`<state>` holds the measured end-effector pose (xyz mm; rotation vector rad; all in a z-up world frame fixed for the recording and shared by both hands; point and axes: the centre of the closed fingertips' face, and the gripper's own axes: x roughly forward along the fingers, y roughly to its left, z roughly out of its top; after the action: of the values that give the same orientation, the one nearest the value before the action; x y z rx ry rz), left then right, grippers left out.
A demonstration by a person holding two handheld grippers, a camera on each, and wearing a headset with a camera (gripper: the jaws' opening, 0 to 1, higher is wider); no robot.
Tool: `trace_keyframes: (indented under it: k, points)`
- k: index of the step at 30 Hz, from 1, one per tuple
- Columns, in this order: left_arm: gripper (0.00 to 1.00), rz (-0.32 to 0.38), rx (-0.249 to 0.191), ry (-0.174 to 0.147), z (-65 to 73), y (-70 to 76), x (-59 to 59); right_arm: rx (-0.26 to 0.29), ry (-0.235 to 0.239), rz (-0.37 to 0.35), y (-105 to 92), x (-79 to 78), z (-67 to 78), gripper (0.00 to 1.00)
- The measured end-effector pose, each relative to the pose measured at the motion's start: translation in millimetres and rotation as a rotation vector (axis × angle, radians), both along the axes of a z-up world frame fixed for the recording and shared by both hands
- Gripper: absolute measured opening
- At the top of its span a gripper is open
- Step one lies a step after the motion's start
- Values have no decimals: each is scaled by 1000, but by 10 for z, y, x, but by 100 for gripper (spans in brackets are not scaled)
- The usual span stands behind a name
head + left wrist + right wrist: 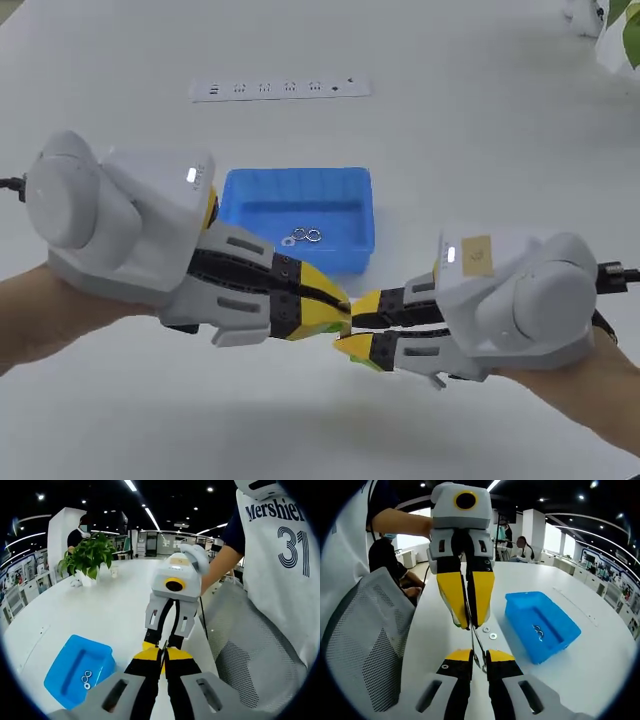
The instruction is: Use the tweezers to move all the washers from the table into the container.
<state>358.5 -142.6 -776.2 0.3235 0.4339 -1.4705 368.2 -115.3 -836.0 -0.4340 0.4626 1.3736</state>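
1. White worktable in a bright open-plan hall; a power strip lies at upper centre of the head view, and a blue container sits mid-frame, just above the meeting grippers.
2. Left gripper, entering from the left edge, has its yellow-tipped jaws drawn close on the tweezers. The thin metal arms of the tweezers run down the middle of the right gripper view.
3. Right gripper, entering from the right edge, meets the left one tip to tip. Its jaws stand narrow about the lower end of the tweezers. Whether its pads actually press the metal cannot be told, as the contact is too fine to resolve.
4. Task objects: a cluster of washers lies inside the blue container. Two loose washers lie on the worktable at centre of the right gripper view, just left of the container and directly beneath the left gripper's tips.
5. Risk, dropped tool: with both grippers on one slender tool, a release by either before the other has firm hold would probably let the tweezers fall or pivot.
6. Risk, scattered parts: a falling or swinging tweezer tip lands near the loose washers and could flick them across the smooth top.
7. Risk, poor grip line: a hold set too near the tips would likely leave the arms unable to close on a washer.
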Motion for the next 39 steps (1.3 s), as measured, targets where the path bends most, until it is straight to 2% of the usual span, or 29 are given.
trace_keyframes:
  k: [11,22,29,30,36,39]
  points:
    - [6,13,-6,19,-78,27,47,-8,12,-3,10,11,-83,12]
    - [6,18,-15,5,-59,2,84,-7,6,-12,4,64,-67,12]
    - [6,23,-14,19,-88,7,88,-12,10,-12,8,63,-103,12]
    - [6,25,-14,12,-86,8,97,-10,13,-16,5,66,-102,12]
    - [6,24,-18,35,-91,13,93,-10,20,-9,9,57,-111,11]
    - [6,27,-20,41,-93,19,99,-5,46,-15,12,68,-138,11]
